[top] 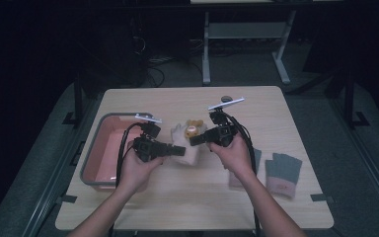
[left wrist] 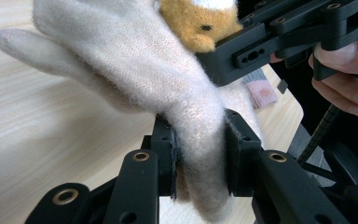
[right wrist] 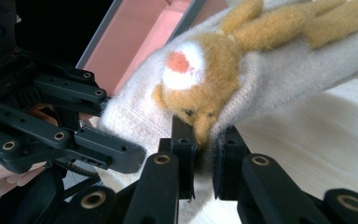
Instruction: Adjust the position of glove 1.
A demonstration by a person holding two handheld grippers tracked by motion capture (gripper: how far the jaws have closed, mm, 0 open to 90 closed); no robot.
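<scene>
A cream knitted glove (top: 185, 143) with a small orange plush bear (top: 193, 129) on its back is held above the middle of the table. My left gripper (top: 180, 151) is shut on the glove's cuff end (left wrist: 200, 140), the fabric pinched between both jaws. My right gripper (top: 195, 139) is shut on the glove's edge just under the bear's face (right wrist: 200, 100). The glove's fingers (left wrist: 18, 39) hang toward the tabletop. Both hands hold the grippers close together, tips facing each other.
A pink bin with a grey rim (top: 98, 123) stands at the table's left. A pair of grey gloves with pink cuffs (top: 282, 173) lies at the right, one partly behind my right forearm. A small dark round object (top: 226, 98) sits near the far edge.
</scene>
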